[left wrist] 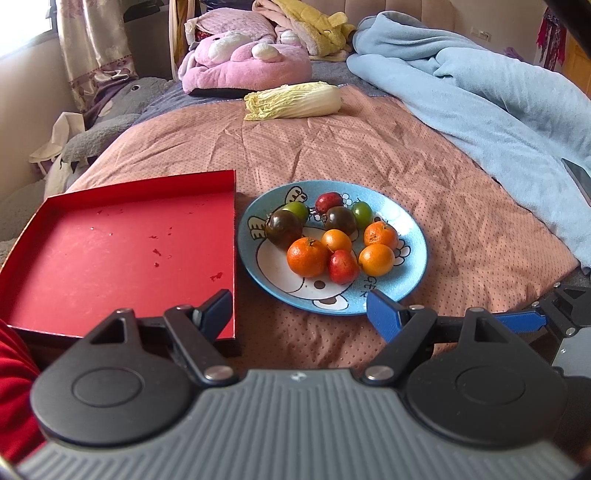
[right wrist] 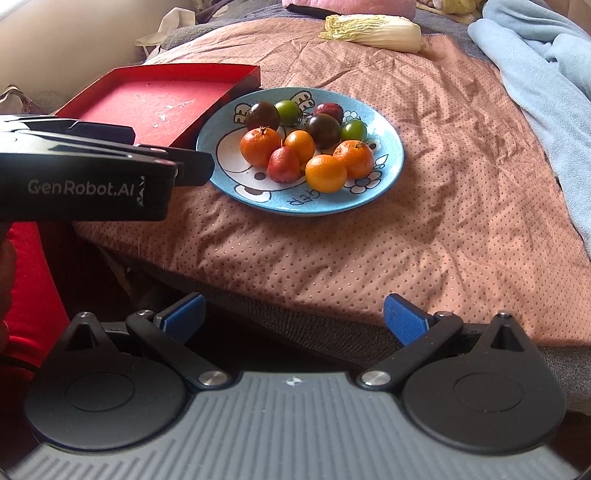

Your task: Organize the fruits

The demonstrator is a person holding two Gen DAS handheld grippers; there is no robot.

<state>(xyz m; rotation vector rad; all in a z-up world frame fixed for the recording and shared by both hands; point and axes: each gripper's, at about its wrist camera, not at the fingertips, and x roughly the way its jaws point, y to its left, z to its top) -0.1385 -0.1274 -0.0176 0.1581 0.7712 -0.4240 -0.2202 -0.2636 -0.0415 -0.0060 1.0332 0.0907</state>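
Note:
A blue cartoon plate (left wrist: 410, 269) (right wrist: 388, 122) lies on a pink dotted bedspread. It holds several small fruits: orange mandarins (left wrist: 307, 256) (right wrist: 259, 146), dark tomatoes (left wrist: 284, 229) (right wrist: 262, 115), green tomatoes (left wrist: 361, 213) (right wrist: 354, 130) and small red fruits (left wrist: 343, 266) (right wrist: 283, 164). A red tray (left wrist: 110, 251) (right wrist: 162, 103) with nothing in it sits touching the plate's left side. My left gripper (left wrist: 301, 312) hovers open just before the plate's near rim, nothing between its blue pads. My right gripper (right wrist: 295, 317) stands open over the bed's edge, short of the plate.
A napa cabbage (left wrist: 293, 100) (right wrist: 373, 29) lies farther back on the bedspread. A light blue blanket (left wrist: 480, 85) (right wrist: 546, 66) is heaped on the right. Plush toys (left wrist: 240, 62) crowd the headboard end. A phone (left wrist: 580, 177) rests on the blanket.

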